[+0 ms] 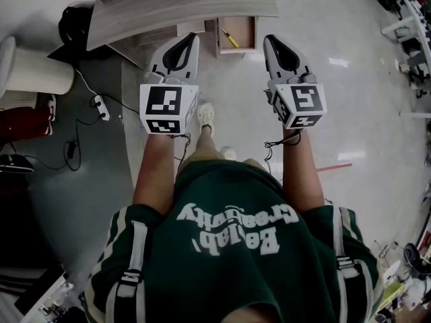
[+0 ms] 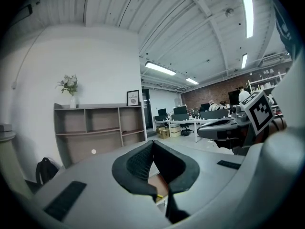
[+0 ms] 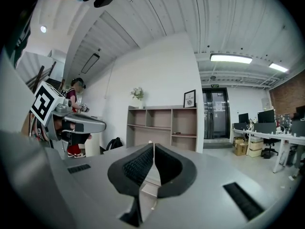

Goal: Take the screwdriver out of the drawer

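Two grippers are in play, and both are closed and empty. Confirm this in each gripper's own view. The left gripper (image 2: 153, 143) shows its black pads meeting at the tips with nothing between them, and the right gripper (image 3: 153, 147) shows the same.

Use the head view for the layout, since only this view shows the task items clearly. The drawer (image 1: 218, 38) stands open at 12 o'clock under the edge of the desk (image 1: 182, 5). The screwdriver (image 1: 229, 38) lies on the drawer bottom with its yellow handle on a line running from 11 to 5 o'clock. You hold the left gripper (image 1: 194, 36) and the right gripper (image 1: 267, 40) on either side of the drawer front, above the floor (image 1: 350, 113). Neither gripper touches the tool.

From the left gripper's tips, the screwdriver sits at 3 o'clock, just beside them. From the right gripper's tips, it sits at 9 o'clock, also near.

The gripper views look out level across the room and add what the head view lacks. Each shows a shelf unit (image 2: 100, 128) against the white wall. Each also shows the other gripper alongside, at 3 o'clock in the left gripper view and at 9 o'clock in the right gripper view. In the left gripper view, only a brown and yellow sliver shows below the pads, too small to identify.
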Available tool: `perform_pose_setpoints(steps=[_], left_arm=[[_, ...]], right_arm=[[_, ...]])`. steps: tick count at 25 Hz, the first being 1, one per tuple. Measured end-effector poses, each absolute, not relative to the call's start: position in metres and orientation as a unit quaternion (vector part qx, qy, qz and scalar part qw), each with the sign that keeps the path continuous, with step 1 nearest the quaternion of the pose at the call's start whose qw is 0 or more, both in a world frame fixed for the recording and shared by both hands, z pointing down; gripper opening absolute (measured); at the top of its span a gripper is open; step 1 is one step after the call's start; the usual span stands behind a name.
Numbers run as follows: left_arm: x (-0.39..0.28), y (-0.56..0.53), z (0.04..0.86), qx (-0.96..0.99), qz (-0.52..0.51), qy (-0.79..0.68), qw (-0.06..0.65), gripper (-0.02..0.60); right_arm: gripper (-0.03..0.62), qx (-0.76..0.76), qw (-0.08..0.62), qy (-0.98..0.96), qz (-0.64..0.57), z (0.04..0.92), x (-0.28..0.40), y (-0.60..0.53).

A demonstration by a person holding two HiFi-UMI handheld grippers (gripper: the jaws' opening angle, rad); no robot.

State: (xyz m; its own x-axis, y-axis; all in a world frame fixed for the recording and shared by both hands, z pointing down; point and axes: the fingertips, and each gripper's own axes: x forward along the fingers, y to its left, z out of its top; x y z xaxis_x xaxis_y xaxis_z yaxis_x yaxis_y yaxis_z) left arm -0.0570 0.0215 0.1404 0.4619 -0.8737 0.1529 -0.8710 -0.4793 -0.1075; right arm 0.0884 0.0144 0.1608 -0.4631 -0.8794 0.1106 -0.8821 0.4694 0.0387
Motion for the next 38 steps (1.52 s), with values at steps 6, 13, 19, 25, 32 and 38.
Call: perform_pose_setpoints(steps=[6,13,19,25,32,38], left_arm=[[-0.075,-0.055,0.138,-0.869,-0.080,0.489,-0.011,0.018],[-0.100,-0.137,0.146,-0.880,-0.093,0.466,0.008,0.018],[-0.101,-0.185,0.164,-0.893,-0.104,0.438,0.012,0.018],[-0.098,-0.224,0.181,-0.900,-0.105,0.423,0.000,0.018],[-0.080,-0.247,0.197,-0.903,-0.089,0.420,-0.021,0.018],[-0.063,-0.259,0.224,-0.892,-0.100,0.442,-0.015,0.018]], right_arm=[[0.035,0.525,0.057,-0.849,0.013,0.156,0.064,-0.058],[0.035,0.539,0.075,-0.839,0.011,0.158,0.034,-0.134],[0.035,0.549,0.092,-0.831,0.013,0.167,0.021,-0.176],[0.035,0.549,0.105,-0.829,0.018,0.180,0.015,-0.206],[0.035,0.537,0.130,-0.833,0.032,0.211,0.024,-0.227],[0.035,0.505,0.143,-0.850,0.050,0.247,0.040,-0.250]])
